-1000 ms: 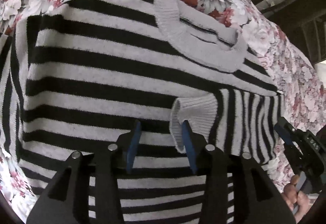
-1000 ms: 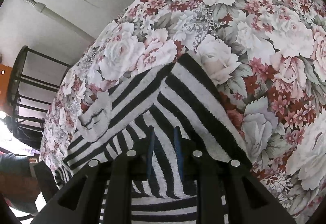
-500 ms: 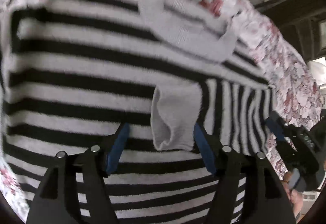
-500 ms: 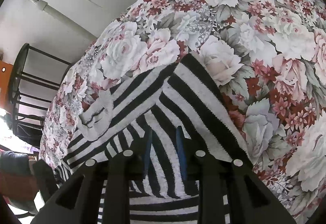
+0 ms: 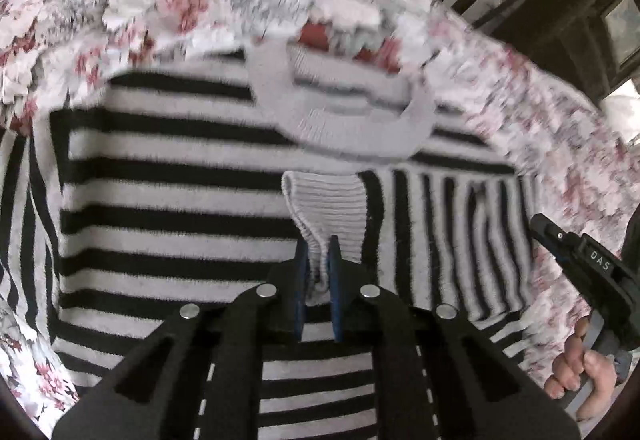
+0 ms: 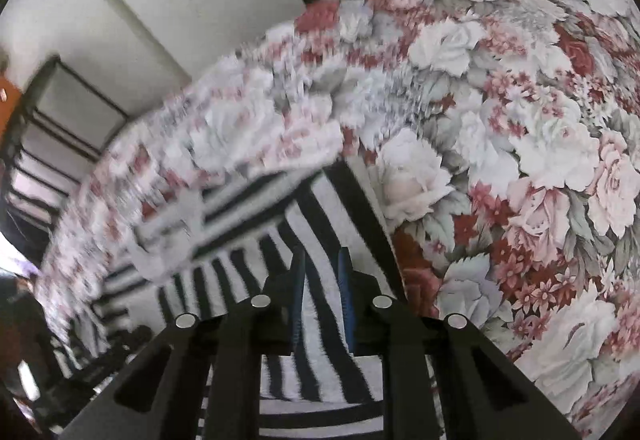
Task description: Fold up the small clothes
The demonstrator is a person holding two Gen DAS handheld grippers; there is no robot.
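A black-and-white striped sweater (image 5: 168, 200) lies flat on a rose-patterned cloth (image 5: 168, 0), its grey collar (image 5: 352, 124) at the far side and one sleeve folded across the chest. The left wrist view shows what the other does not: that sleeve's grey ribbed cuff (image 5: 326, 204) bunched between the blue pads of the left gripper (image 5: 318, 260), whose jaws have just been closing and now pinch the cuff's near edge. At the right edge of that view a hand (image 5: 580, 368) grips the black handle of the other tool. The right wrist view looks along the sweater's right side, where the striped knit meets the bare cloth. There the right gripper (image 6: 322, 268) has also just been closing, with a striped fold between its narrow-set pads; it seems to be nipping the knit, though the far half of that picture is smeared.
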